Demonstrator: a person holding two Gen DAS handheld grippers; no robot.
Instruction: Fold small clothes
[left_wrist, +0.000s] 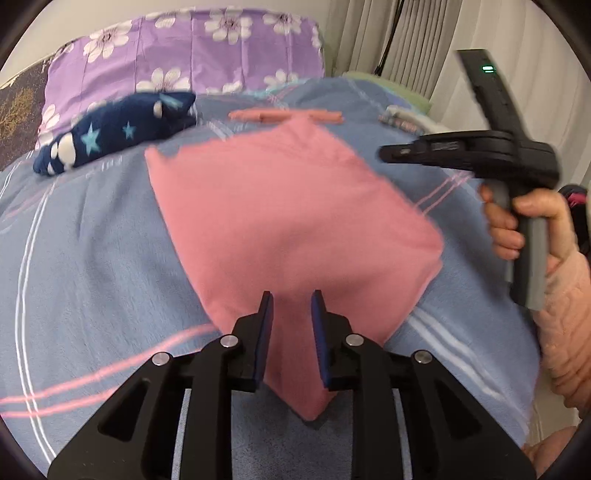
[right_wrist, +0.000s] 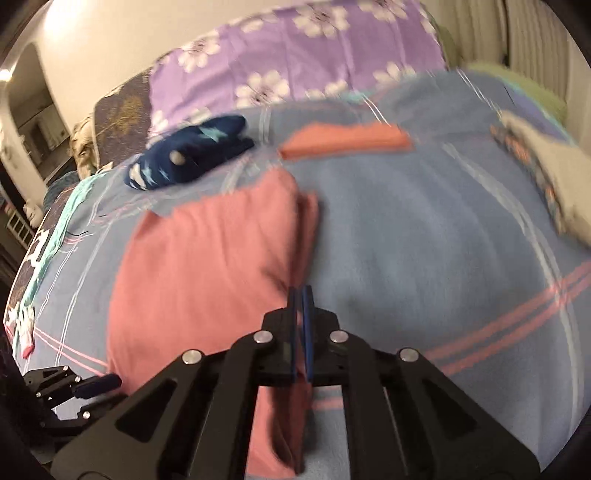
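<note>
- Pink garment (left_wrist: 280, 221) lies folded on the blue plaid blanket (left_wrist: 92, 258), mid-bed, one corner pointing toward the left gripper (left_wrist: 291, 301).
- Left gripper: jaws spread, straddling that near corner, not pinching it.
- Right gripper (right_wrist: 300, 295): jaws pressed almost together at the garment's right edge; motion blur hides whether cloth sits between them.
- Risk: if the right side moves while layers are loosely caught, the stacked fold could slide apart; soft bedding gives little resistance.
- Risk: left jaws closing on the corner may catch only the top layer.
- Room: open blanket to the garment's right. Navy star-print item (left_wrist: 114, 133) and folded orange piece (right_wrist: 347, 142) lie beyond it, apart.
</note>
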